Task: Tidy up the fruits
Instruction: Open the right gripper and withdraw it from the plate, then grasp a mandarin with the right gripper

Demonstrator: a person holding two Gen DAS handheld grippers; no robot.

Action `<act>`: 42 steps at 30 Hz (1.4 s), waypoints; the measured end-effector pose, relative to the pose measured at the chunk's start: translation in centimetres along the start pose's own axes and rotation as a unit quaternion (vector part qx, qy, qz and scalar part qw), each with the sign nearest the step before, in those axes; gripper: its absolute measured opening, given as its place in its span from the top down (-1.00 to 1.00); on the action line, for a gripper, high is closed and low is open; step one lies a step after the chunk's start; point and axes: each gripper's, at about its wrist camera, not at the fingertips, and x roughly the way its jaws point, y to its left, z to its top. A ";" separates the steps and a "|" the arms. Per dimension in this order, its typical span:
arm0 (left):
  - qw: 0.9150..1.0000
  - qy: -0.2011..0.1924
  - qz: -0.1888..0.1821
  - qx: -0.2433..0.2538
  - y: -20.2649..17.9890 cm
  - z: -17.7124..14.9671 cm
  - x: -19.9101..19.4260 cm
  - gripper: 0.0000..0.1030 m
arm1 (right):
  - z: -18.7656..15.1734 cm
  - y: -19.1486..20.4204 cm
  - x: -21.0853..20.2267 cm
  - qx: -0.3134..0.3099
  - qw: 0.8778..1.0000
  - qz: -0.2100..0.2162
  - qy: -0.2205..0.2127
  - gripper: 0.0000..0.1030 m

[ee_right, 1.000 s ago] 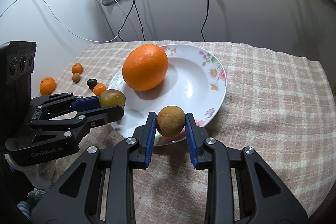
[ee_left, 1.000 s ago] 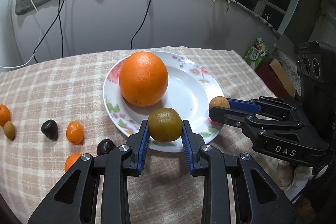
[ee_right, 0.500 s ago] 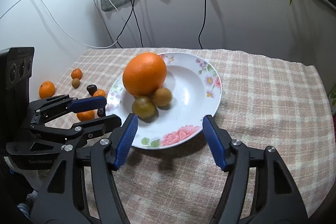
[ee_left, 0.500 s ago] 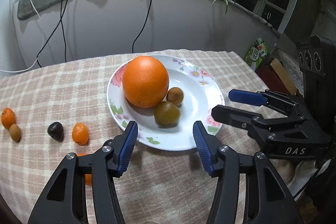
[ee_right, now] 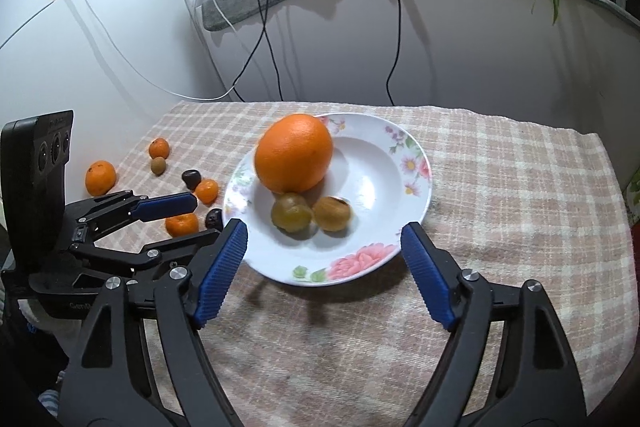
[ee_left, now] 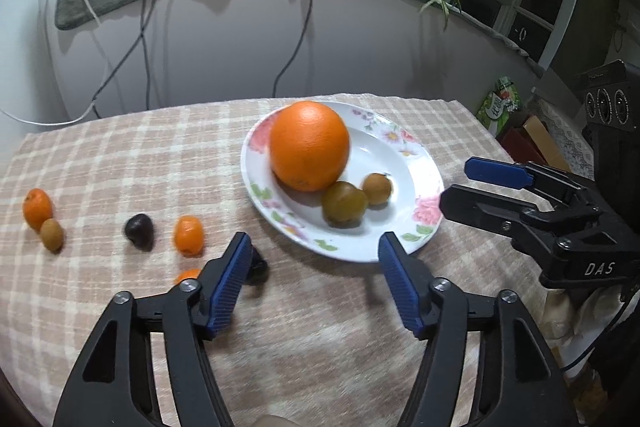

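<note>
With both claws opening and nothing between the jaws, reads as the release step of a plate drop. Left claw (ee_left: 312,281) wide, hovering short of the plate's near rim; right claw (ee_right: 324,273) likewise wide, just in front of the flowered plate (ee_left: 416,163). Big orange (ee_left: 309,145) on the plate, greenish fruit (ee_left: 345,203) and tan fruit (ee_left: 377,189) resting against it in the dish, probably rolled together down the sloped well. Loose fruit left on the checked-cloth surface (ee_left: 120,163): small orange (ee_left: 37,207) touching a brown one (ee_left: 52,235), dark fruit (ee_left: 139,229), another small orange (ee_left: 188,234), plus one dark and one orange piece half hidden behind the left finger. Probably next pickups for the left side, being nearest. Right wrist view adds a further small orange (ee_right: 100,177) outside the left view's frame and shows the hidden pair clearly; left view alone shows boxes off the surface's right edge.
</note>
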 end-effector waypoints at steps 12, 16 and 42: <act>0.999 -0.019 0.038 -0.027 5.4 -2.8 -4.0 -0.32 | 0.2 4.0 -0.1 -0.032 0.999 0.043 0.004 -0.59; 0.998 -0.016 0.052 -0.035 7.1 -3.9 -4.7 -0.32 | 0.1 5.6 0.5 -0.043 0.997 0.066 0.012 -0.59; 0.985 -0.018 0.119 -0.126 18.5 -2.4 -2.4 0.21 | -0.6 13.7 7.6 -0.135 0.985 0.089 0.060 0.04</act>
